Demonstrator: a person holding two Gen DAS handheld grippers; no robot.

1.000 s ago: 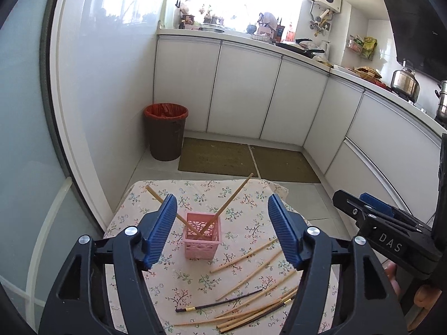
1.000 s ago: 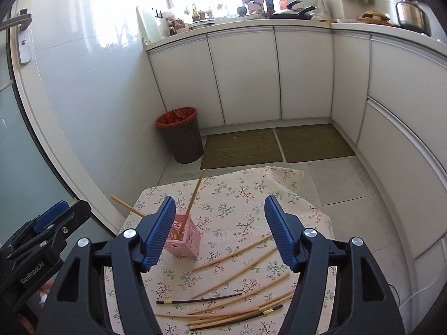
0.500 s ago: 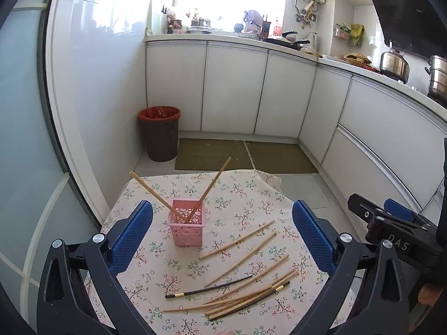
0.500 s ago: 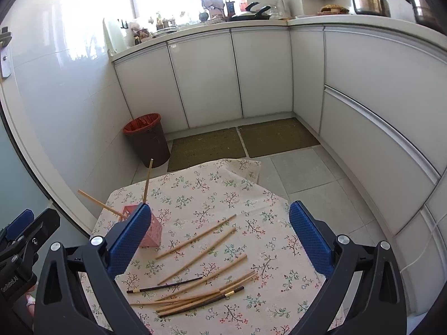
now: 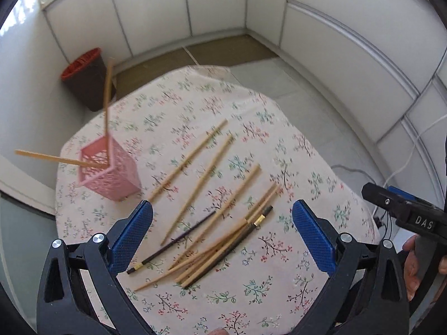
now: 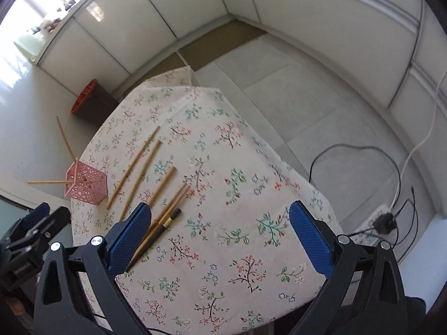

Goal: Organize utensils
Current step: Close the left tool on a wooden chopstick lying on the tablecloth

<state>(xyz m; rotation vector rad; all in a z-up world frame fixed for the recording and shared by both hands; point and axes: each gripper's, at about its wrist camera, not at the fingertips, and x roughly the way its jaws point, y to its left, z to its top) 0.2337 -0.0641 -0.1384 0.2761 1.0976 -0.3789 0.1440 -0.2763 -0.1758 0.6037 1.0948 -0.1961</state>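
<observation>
A pink lattice basket (image 5: 110, 171) stands at the table's left with two wooden chopsticks (image 5: 107, 95) leaning out of it; it also shows in the right wrist view (image 6: 86, 182). Several loose wooden chopsticks (image 5: 201, 176) and two dark ones (image 5: 178, 241) lie on the floral cloth. My left gripper (image 5: 222, 231) is open and empty above the pile near the front. My right gripper (image 6: 220, 234) is open and empty over bare cloth, with the pile (image 6: 156, 195) by its left finger.
The small table with the floral cloth (image 6: 237, 195) stands in a kitchen. A brown bin with a red liner (image 5: 86, 78) is on the floor behind it. White cabinets (image 5: 335, 42) run along the back and right. Cables and a power strip (image 6: 382, 220) lie on the floor at the right.
Both grippers have opened wide, moved forward and tilted down over the table. The chopsticks and the basket now look closer and have not moved.
</observation>
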